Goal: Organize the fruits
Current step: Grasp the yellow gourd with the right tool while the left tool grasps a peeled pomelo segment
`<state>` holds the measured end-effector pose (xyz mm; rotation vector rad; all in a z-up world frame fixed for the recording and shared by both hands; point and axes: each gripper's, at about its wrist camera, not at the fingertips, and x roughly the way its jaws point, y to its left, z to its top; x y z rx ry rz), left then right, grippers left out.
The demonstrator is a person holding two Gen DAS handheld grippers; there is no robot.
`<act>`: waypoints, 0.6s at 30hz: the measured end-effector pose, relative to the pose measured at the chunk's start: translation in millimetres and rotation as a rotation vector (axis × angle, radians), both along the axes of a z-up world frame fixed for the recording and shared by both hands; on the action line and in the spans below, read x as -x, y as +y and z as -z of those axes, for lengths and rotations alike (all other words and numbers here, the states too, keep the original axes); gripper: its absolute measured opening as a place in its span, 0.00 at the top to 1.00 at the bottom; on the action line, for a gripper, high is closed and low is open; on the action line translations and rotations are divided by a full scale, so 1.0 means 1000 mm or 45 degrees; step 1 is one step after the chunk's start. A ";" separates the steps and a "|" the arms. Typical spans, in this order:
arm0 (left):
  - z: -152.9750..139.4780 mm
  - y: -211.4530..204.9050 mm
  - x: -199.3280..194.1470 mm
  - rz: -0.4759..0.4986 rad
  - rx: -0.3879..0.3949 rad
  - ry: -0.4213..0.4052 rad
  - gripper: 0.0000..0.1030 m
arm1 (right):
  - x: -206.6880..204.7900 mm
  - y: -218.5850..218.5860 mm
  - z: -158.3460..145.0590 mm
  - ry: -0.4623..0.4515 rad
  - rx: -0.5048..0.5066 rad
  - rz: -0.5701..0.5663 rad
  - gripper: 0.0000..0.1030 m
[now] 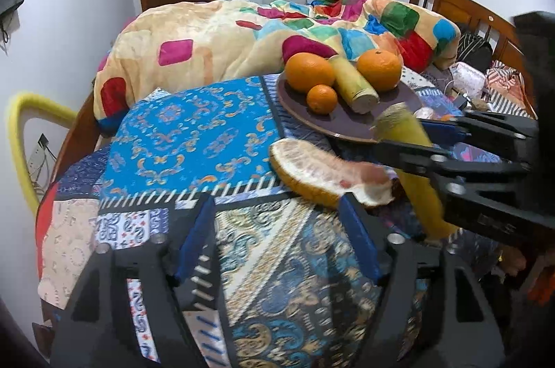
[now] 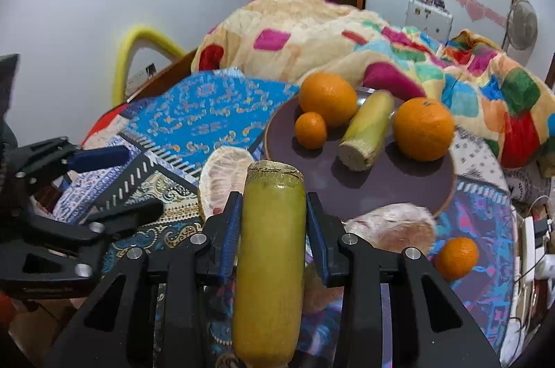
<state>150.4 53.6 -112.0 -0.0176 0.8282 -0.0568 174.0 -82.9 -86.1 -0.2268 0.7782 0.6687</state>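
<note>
Your right gripper (image 2: 272, 225) clamps 1 yellow-green stalk (image 2: 269, 264) short of the plate (image 2: 381, 191), which holds 3 oranges and 1 stalk; your left gripper (image 1: 277, 236) gapes empty; pomelo pieces (image 2: 225, 173) and 1 small orange (image 2: 456, 258) remain outside.

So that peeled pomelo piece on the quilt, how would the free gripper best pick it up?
Across the middle of the pomelo wedge, from the near side: it lies long and low, rind bulging toward the open left gripper, which spans it there. A judgement only.
</note>
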 end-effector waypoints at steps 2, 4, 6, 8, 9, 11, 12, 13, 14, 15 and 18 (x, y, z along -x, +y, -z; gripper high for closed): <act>-0.001 -0.008 -0.004 0.001 0.001 -0.010 0.18 | 0.007 -0.010 -0.010 -0.034 -0.025 0.002 0.68; -0.001 -0.018 -0.010 0.007 -0.006 -0.010 0.17 | 0.016 -0.023 -0.021 -0.065 -0.048 0.008 0.68; 0.000 -0.030 -0.017 0.013 -0.005 -0.003 0.13 | 0.022 -0.032 -0.028 -0.092 -0.058 0.019 0.68; 0.004 -0.038 -0.026 -0.002 0.000 0.012 0.11 | 0.028 -0.045 -0.034 -0.112 -0.063 0.032 0.68; 0.005 -0.042 -0.030 -0.013 0.002 0.022 0.11 | 0.029 -0.050 -0.036 -0.116 -0.062 0.039 0.68; 0.009 -0.048 -0.038 -0.035 -0.007 0.032 0.11 | 0.029 -0.060 -0.037 -0.120 -0.059 0.054 0.68; 0.011 -0.050 -0.041 -0.048 -0.028 0.034 0.11 | 0.028 -0.066 -0.037 -0.116 -0.061 0.062 0.68; 0.014 -0.054 -0.045 -0.064 -0.070 0.038 0.11 | 0.027 -0.071 -0.037 -0.109 -0.069 0.074 0.68; 0.017 -0.056 -0.049 -0.073 -0.110 0.046 0.11 | 0.026 -0.076 -0.037 -0.101 -0.077 0.079 0.68; 0.021 -0.058 -0.051 -0.074 -0.153 0.059 0.11 | 0.024 -0.080 -0.036 -0.092 -0.085 0.085 0.68; 0.024 -0.056 -0.048 -0.049 -0.199 0.054 0.11 | 0.023 -0.087 -0.035 -0.089 -0.100 0.098 0.68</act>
